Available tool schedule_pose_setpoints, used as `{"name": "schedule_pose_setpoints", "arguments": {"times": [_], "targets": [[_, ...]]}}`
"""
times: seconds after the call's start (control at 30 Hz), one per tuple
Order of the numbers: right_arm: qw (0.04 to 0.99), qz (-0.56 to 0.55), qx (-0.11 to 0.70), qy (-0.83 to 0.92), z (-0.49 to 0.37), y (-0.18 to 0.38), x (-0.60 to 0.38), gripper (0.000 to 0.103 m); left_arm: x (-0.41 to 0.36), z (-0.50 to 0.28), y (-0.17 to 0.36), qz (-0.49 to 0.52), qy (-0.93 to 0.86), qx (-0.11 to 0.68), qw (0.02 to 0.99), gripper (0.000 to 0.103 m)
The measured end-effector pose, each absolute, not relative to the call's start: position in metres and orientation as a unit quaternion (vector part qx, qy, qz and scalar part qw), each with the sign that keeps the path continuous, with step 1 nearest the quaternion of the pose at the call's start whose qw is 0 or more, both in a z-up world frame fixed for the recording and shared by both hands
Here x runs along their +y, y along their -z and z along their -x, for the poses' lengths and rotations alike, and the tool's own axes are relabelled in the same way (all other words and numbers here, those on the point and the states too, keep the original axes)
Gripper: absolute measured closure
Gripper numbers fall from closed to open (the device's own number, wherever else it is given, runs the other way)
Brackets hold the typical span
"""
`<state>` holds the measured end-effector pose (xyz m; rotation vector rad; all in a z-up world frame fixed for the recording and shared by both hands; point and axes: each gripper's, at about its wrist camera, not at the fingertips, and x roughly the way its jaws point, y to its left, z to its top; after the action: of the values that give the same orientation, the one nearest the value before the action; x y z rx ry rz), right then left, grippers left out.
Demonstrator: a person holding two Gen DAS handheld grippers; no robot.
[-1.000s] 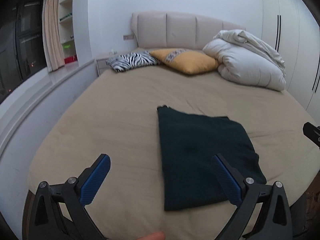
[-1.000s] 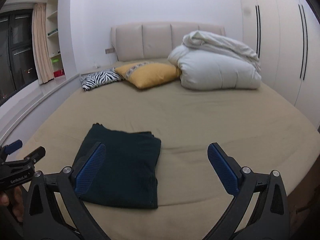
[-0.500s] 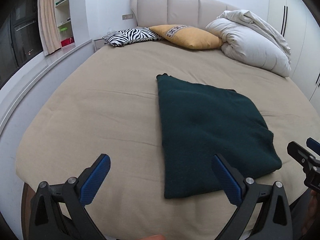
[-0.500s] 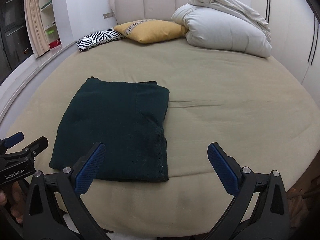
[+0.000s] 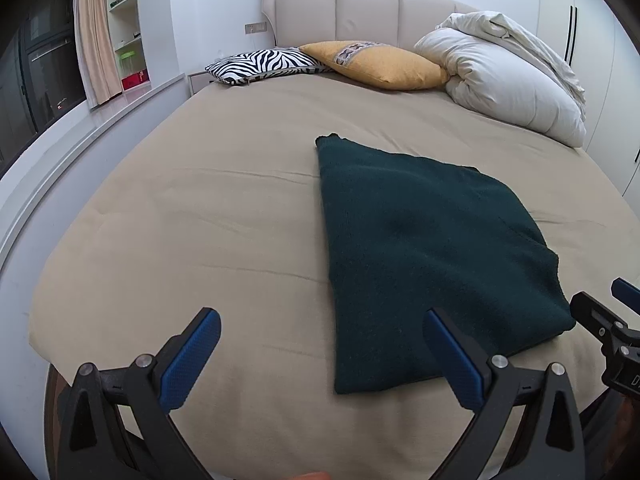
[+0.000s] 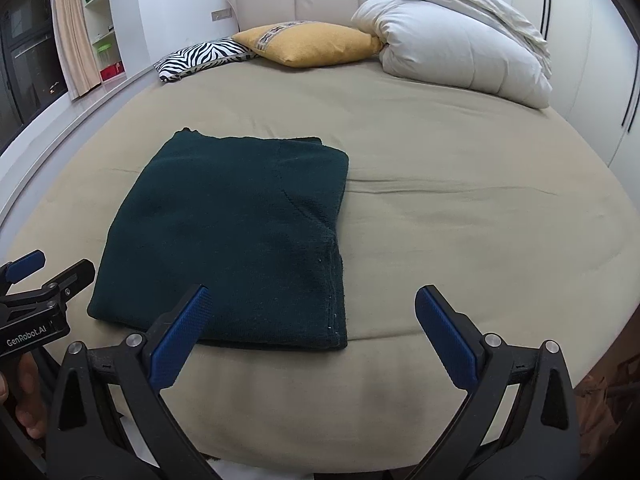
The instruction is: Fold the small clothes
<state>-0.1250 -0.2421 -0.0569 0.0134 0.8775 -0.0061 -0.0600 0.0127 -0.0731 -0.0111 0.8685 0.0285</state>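
Note:
A dark green knitted garment [image 5: 424, 248] lies folded into a flat rectangle on the beige bed [image 5: 200, 216]; it also shows in the right wrist view [image 6: 236, 236]. My left gripper [image 5: 320, 344] is open and empty, above the bed's near edge, its right finger over the garment's near left corner. My right gripper [image 6: 308, 320] is open and empty, straddling the garment's near right corner from just above. Each gripper shows at the edge of the other's view: the right one [image 5: 612, 320] and the left one [image 6: 36, 280].
A zebra pillow [image 5: 264, 65], a yellow pillow [image 5: 376, 66] and a bundled white duvet [image 5: 512, 80] lie by the headboard [image 5: 340, 8]. A curved white ledge [image 5: 60, 148] runs along the bed's left side. Wardrobe doors [image 6: 600, 40] stand at right.
Both grippers have tilted down and moved in toward the bed, so the garment looks larger and closer. Both stay open. The garment has not moved.

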Motion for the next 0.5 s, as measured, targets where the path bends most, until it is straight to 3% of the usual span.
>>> {"name": "schedule_pose_setpoints", "arguments": {"times": [0.5], "targets": [[0.903, -0.005, 0.429, -0.008, 0.1245, 0.0569, -0.2358, 0.0, 0.0135, 0.0607, 0.0747, 0.005, -0.014, 0.422, 0.907, 0.0]]}}
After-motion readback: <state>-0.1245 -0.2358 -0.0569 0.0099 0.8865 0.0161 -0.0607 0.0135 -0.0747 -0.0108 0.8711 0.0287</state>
